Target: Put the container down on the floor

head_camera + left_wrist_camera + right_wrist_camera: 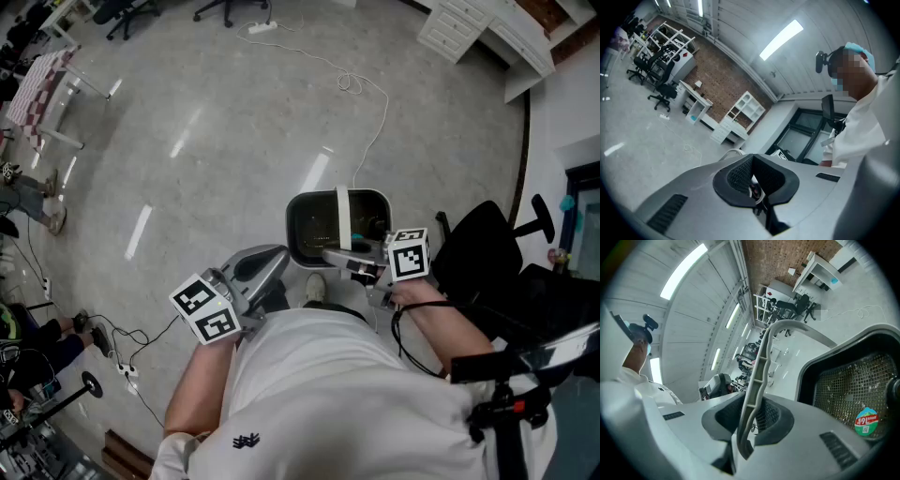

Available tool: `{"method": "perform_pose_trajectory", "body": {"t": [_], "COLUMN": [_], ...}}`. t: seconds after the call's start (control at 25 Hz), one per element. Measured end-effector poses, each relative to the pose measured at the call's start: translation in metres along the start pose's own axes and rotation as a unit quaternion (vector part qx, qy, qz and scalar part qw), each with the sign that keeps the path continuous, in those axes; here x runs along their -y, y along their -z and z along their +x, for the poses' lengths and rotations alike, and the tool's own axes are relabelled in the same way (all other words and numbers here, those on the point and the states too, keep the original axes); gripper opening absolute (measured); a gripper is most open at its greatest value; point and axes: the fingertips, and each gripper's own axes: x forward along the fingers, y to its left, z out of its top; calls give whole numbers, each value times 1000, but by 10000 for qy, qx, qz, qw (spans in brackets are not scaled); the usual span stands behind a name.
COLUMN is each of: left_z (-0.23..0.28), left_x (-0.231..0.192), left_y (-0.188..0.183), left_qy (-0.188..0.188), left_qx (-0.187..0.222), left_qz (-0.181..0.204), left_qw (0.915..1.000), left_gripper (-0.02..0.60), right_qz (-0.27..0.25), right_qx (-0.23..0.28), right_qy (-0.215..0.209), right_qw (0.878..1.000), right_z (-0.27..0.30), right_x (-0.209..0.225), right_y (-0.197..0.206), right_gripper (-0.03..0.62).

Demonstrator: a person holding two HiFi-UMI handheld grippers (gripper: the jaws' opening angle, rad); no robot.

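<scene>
So the right claw (749, 420) is clenched on the container's pale handle (757, 376). In the right gripper view you can see the strap-like bail running straight between the two pads and arcing up and over to the bin. The container (319, 230) is a dark bin with a grey rim, sitting right in front of the person's shoe (316, 289). The handle (343, 216) crosses over its open top, and the right claw (335, 255) comes in from the right. Honestly I can't tell from above whether the bottom is touching the floor (216, 141) or hanging just over it. From the right gripper view the inside of the container (848, 390) looks like mesh, with a little round sticker (866, 420) low on the wall. The left claw (275, 255) is just beside the bin on its left and not touching it, and in its own view the left claw (752, 176) is clenched on nothing. A black office chair (478, 248) is off to the right, and a white cable (370, 94) snakes across the floor further out.
</scene>
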Motion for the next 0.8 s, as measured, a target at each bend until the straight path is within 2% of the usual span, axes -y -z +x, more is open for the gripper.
{"method": "perform_pose_trajectory", "body": {"t": [0.2,0.4,0.6,0.8], "left_z": [1,8,2,-4], "left_x": [14,33,15,34], "left_y": [14,19,2,6], "left_qy": [8,42,18,-12], "left_qx": [-107,-113,5,100], "left_qz": [-92,15,36,17], "left_qw": [9999,9999,10000,9999], "left_gripper": [9,9,9,9], "right_qz": [201,132,101,91], "right_qx": [202,266,139,109], "right_qy": [-23,-84,-94,-114], "right_qw": [9996,9995,9998,9998], "right_z": [-20,-35,-12,-16], "right_x": [-7,-18,-10,-16], "right_y": [15,28,8,9], "right_gripper": [37,37,37,37]}}
